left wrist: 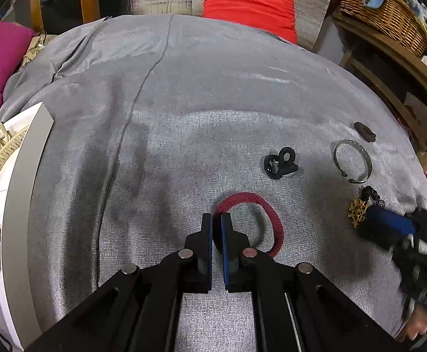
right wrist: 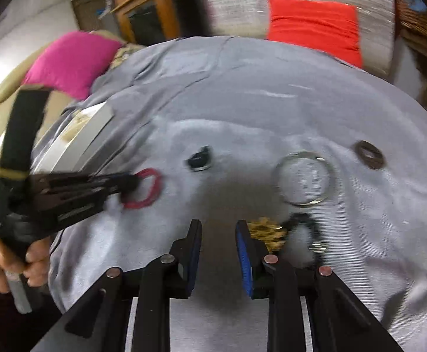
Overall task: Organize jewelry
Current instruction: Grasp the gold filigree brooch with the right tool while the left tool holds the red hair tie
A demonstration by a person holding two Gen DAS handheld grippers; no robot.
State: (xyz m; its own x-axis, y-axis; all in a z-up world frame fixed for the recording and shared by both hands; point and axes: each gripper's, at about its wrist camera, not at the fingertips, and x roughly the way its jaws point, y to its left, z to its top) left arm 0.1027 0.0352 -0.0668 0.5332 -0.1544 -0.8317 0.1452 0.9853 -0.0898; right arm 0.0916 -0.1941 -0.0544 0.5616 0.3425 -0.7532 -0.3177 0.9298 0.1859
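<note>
So the left gripper [left wrist: 216, 220] is pinching the red bracelet [left wrist: 267, 205] at its near-left edge; it's looking light and floppy. The right gripper [right wrist: 217, 228] is hanging open beside the gold pendant [right wrist: 267, 230].

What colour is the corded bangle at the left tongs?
Dark red bangle, seen best in the left wrist view.

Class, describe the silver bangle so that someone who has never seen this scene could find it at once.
Start at the grey blanket covering the bed and look to its right side, where several small pieces lie. The silver bangle sits there between a dark brown ring and a gold-and-black beaded piece. It alone is a thin, shiny metal hoop, open at one point.
</note>
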